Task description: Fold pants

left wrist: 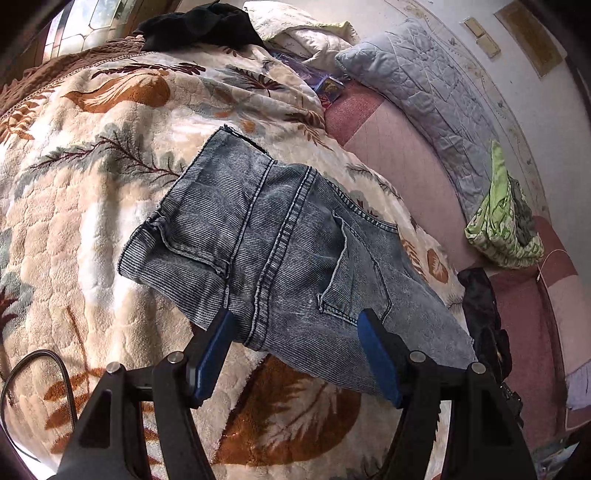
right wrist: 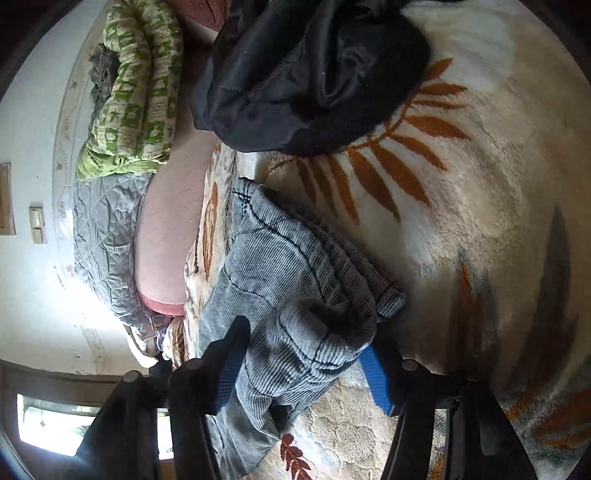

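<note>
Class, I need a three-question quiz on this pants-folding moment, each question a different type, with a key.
1. True or false: the left claw is clamped shut on the jeans.
2. The jeans lie on: A) floral blanket B) grey pillow C) black garment
3. Fill in: bunched denim sits between the ___ claw's blue pads.

Key: 1 false; 2 A; 3 right

One pair of jeans [left wrist: 280, 243], one floral blanket [left wrist: 92, 184], two hand-held grippers [left wrist: 295, 350] [right wrist: 303, 373], one grey pillow [left wrist: 424, 92].
</note>
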Tool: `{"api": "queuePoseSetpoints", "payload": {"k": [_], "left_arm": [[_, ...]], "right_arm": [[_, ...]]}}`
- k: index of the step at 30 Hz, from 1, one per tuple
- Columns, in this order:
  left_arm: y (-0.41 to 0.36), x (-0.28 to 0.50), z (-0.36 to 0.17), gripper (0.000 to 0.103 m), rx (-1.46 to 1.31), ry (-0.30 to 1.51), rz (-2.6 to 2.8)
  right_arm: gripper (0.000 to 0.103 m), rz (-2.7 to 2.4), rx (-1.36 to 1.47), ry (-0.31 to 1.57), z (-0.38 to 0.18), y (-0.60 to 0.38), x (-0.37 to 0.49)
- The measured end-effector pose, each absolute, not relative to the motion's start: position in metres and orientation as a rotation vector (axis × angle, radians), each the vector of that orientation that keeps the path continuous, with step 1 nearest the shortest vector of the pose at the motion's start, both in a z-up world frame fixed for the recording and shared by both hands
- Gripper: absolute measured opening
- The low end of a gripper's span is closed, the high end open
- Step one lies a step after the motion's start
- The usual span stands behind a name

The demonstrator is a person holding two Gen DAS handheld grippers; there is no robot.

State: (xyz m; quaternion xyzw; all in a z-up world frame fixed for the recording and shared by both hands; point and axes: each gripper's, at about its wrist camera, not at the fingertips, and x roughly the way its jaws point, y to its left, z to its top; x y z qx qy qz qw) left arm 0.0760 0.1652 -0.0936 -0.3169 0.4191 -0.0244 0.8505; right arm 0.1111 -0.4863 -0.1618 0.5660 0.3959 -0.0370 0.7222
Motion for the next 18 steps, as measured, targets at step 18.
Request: {"api": "queuePoseSetpoints", "payload": {"k": [18], "left_arm": [[0.21, 0.086, -0.129, 0.073, -0.947, 0.859, 0.13]], "right_arm": [[0.038, -0.076, 1.098, 0.893, -0.163, -0.489, 0.105]]}}
